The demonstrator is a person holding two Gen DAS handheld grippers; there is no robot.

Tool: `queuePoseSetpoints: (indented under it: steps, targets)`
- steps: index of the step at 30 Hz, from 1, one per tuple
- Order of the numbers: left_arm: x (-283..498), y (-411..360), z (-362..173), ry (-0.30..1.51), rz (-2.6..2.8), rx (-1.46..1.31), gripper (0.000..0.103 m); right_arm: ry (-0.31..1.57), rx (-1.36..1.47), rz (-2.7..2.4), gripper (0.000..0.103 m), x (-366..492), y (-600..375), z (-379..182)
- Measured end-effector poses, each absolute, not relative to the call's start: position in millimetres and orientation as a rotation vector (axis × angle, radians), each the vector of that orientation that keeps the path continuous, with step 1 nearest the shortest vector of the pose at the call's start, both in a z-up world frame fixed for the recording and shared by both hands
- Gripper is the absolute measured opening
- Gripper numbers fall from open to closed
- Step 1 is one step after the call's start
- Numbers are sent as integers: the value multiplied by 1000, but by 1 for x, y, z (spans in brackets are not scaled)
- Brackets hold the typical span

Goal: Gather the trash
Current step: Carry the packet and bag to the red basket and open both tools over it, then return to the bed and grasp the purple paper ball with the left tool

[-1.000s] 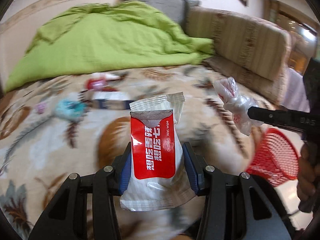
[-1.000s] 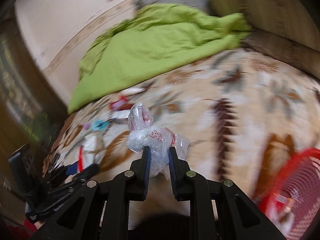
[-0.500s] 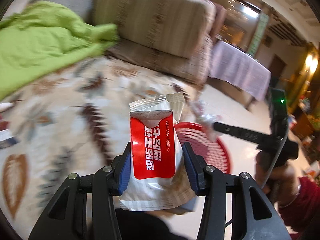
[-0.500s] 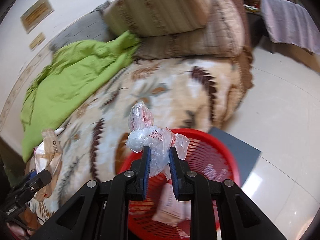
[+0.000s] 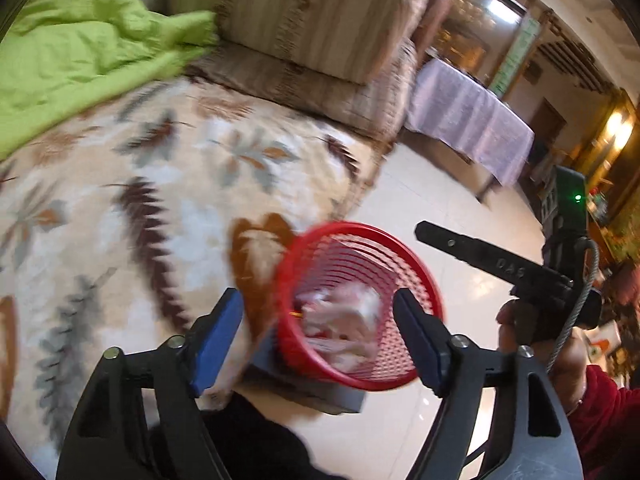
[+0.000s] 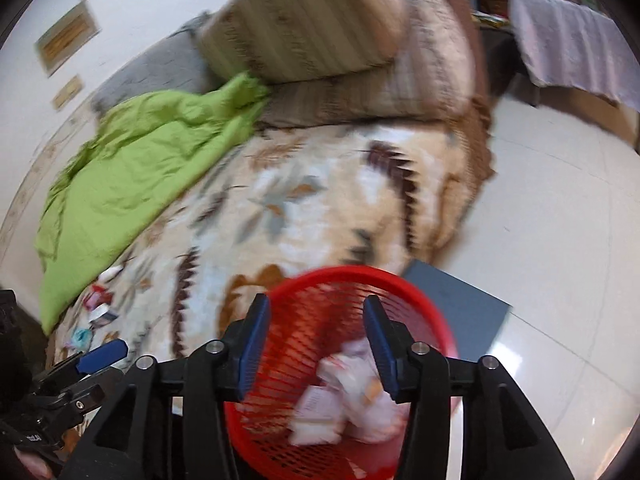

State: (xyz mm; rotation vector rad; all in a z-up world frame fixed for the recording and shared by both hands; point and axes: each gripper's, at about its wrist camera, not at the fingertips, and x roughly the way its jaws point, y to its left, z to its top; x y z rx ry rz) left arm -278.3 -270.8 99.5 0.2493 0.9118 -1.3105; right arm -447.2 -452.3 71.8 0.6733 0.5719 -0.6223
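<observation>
Red basket now holds the wet-wipe packet and plastic bag; left gripper and right gripper gape empty above it, while litter remains on the bed.
</observation>
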Motion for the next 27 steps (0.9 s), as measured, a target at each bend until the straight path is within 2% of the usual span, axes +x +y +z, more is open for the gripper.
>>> queuePoseSetpoints:
  steps: [2,8,17,27]
  targets:
    - [-264,-248,101,877,-1236,250,78,576,638,-557,60,-423,-437,76]
    - [-213,-170,101,838,-969,226,78,633,496,-323,66,-335,-371,79]
    - [-114,-33,98,874,-565,63,78,686,395,-54,67,-240,-277,82]
    - [5,69,89,889,-289,-165,77,743,346,64,67,-203,-230,70]
